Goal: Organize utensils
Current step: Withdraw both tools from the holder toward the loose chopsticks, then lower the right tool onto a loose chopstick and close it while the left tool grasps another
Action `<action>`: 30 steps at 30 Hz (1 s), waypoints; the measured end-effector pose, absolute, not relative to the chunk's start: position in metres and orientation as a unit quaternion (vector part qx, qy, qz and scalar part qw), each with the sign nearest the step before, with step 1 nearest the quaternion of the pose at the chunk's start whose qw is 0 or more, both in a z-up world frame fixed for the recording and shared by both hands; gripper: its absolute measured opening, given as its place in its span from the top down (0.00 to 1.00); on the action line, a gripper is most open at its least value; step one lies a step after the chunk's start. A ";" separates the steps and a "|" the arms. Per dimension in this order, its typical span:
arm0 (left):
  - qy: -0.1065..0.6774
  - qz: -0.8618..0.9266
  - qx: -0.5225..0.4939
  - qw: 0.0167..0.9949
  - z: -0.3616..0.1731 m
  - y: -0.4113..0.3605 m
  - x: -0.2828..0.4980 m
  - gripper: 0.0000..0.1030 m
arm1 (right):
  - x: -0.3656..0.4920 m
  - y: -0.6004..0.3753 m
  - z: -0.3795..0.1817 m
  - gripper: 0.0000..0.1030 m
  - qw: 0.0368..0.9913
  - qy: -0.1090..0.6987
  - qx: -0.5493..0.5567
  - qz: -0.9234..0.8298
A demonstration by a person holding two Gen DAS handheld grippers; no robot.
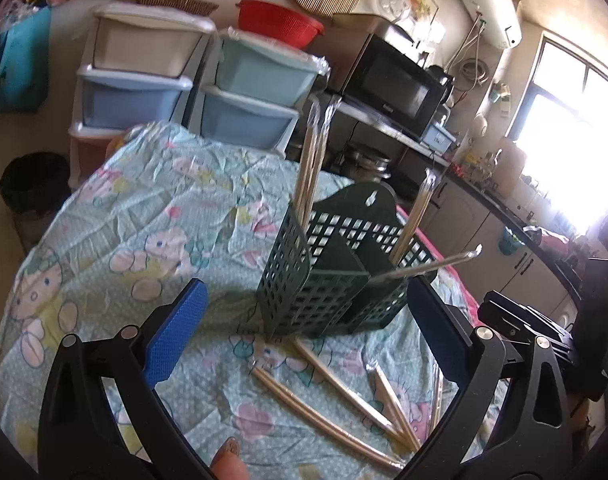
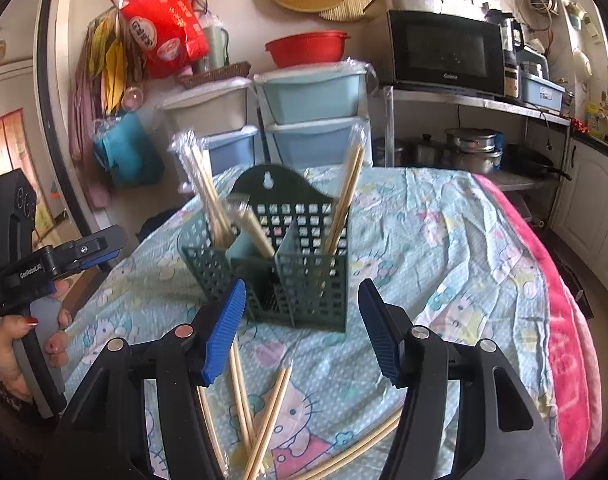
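Observation:
A dark green slotted utensil holder [image 1: 331,276] [image 2: 288,268] stands upright on the cartoon-print cloth. Several plastic-wrapped chopstick pairs [image 1: 309,168] [image 2: 206,196] lean out of its compartments. More chopsticks [image 1: 343,396] [image 2: 264,420] lie loose on the cloth in front of it. My left gripper [image 1: 305,286] is open wide just short of the holder, nothing between its blue pads [image 1: 176,336]. My right gripper [image 2: 302,286] also stands open and empty, above the loose chopsticks and facing the holder. In the right wrist view a hand holds the left gripper [image 2: 64,256] at the left edge.
The table cloth [image 1: 104,240] has a pink blanket edge [image 2: 563,320] on the right side. Behind the table are stacked plastic drawers [image 2: 311,116], a microwave [image 2: 443,52] on a metal shelf with pots, and a black bin [image 1: 32,180] on the floor at left.

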State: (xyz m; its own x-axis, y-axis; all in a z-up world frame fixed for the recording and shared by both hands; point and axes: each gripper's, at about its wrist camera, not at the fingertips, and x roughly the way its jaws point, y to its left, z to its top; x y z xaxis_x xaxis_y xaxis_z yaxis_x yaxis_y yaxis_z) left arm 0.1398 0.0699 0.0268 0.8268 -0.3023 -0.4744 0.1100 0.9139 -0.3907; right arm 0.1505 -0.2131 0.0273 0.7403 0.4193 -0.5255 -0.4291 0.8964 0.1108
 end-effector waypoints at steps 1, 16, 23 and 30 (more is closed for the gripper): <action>0.276 -0.108 -0.176 0.939 0.025 0.070 0.140 0.10 | 0.150 -0.212 0.025 0.45 0.932 0.282 -0.009 0.228; 0.366 -0.091 -0.197 0.905 -0.030 0.066 0.145 0.10 | 0.155 -0.189 -0.017 0.46 0.905 0.346 -0.029 0.246; 0.401 -0.098 -0.206 0.887 -0.050 0.061 0.152 0.27 | 0.161 -0.183 -0.031 0.50 0.896 0.368 -0.038 0.248; 0.433 -0.108 -0.225 0.866 -0.067 0.057 0.164 0.45 | 0.171 -0.180 -0.050 0.58 0.882 0.398 -0.035 0.250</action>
